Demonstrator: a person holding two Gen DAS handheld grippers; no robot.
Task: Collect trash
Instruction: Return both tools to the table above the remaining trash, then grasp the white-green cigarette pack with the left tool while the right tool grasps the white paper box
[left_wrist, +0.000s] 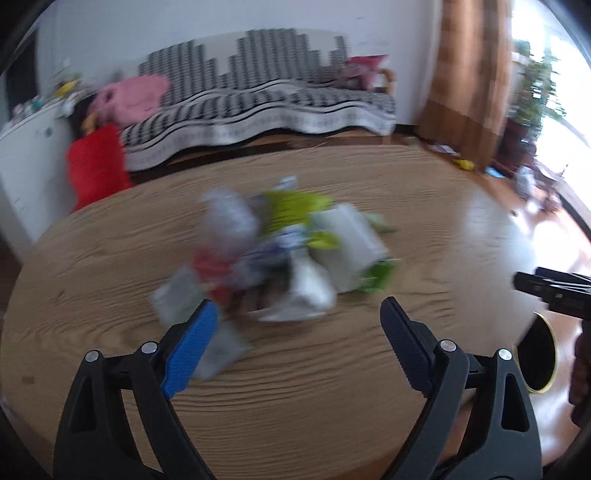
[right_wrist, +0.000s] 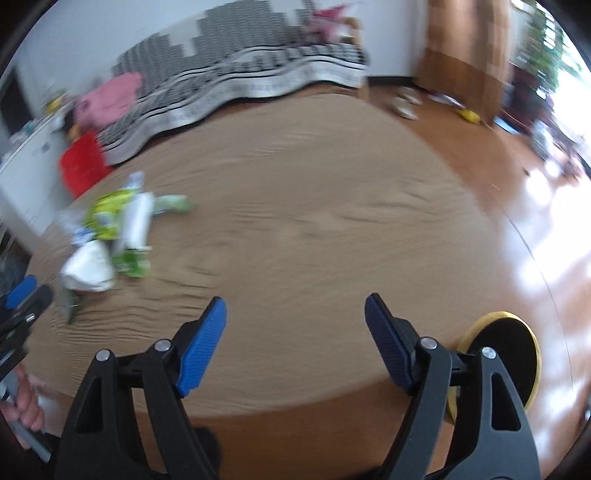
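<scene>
A blurred pile of trash (left_wrist: 280, 251) lies on the round wooden table (left_wrist: 424, 206): a crushed clear bottle, green and white wrappers, white paper, something red. My left gripper (left_wrist: 297, 302) hangs open just before the pile's near edge, nothing between its blue pads. In the right wrist view the same pile (right_wrist: 110, 236) sits far left, well away from my right gripper (right_wrist: 296, 299), which is open over bare table (right_wrist: 314, 203) with nothing in it. A black bin with a yellow rim (right_wrist: 509, 354) stands below the table's edge beside the right finger.
The bin (left_wrist: 537, 354) also shows at the right of the left wrist view, under the other gripper's tip (left_wrist: 546, 286). Beyond the table are a black-and-white covered sofa (left_wrist: 258, 96), a red cushion (left_wrist: 96, 166), a brown curtain (left_wrist: 469, 74) and a white cabinet (left_wrist: 29, 147).
</scene>
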